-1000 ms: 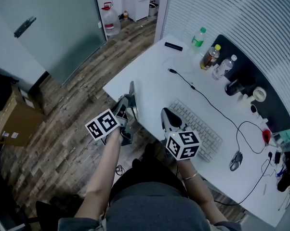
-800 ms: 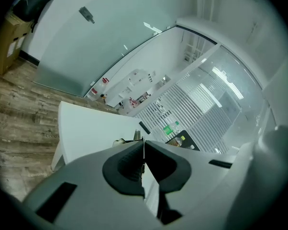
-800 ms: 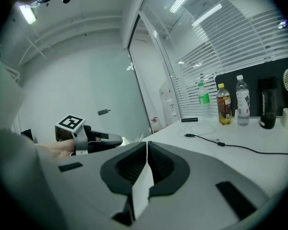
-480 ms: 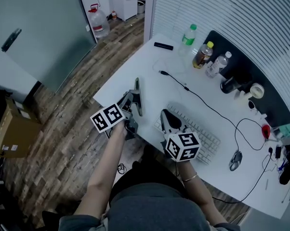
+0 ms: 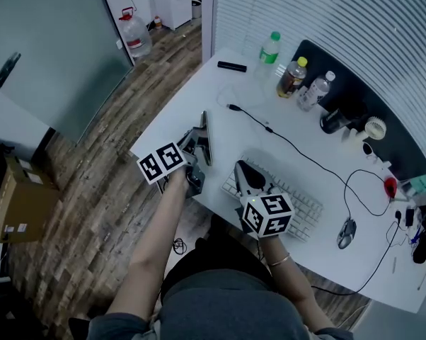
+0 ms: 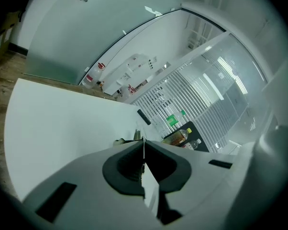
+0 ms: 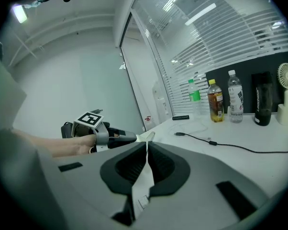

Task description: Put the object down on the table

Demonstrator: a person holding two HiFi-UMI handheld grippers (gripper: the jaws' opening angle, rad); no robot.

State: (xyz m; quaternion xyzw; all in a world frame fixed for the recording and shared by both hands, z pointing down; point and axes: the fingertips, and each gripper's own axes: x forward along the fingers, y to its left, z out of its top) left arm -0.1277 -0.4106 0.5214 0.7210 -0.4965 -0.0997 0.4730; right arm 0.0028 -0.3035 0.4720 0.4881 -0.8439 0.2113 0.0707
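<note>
Overhead, the head view lays out what neither gripper view can: the left gripper [image 5: 197, 149] is clenched on a thin flat object [image 5: 206, 134], which stands on edge over the white table [image 5: 220, 94] just left of the keyboard [image 5: 298, 202]. The right gripper [image 5: 243, 172] sits over the keyboard's left end. Only this view takes in the mouse [image 5: 346, 233] to the keyboard's right and the wooden floor [image 5: 93, 190] to its left. The left gripper view reduces the object to a hairline edge rising from between the closed jaws, so its flat face is lost there. The right gripper view shows its own jaws pressed tight together, with nothing reaching out past their tips. It also catches the left gripper side-on, marker cube [image 7: 89, 119] up, with the object's pale tip showing at its front. The same view gives a level look at what stands beyond the keyboard: a green bottle [image 7: 194, 97], a brown bottle [image 7: 214, 102], a clear bottle [image 7: 235, 97] and a small fan [image 7: 287, 75], with a black cable [image 7: 220, 143] trailing across the table before them. No view settles whether the object's lower edge touches the table.
</note>
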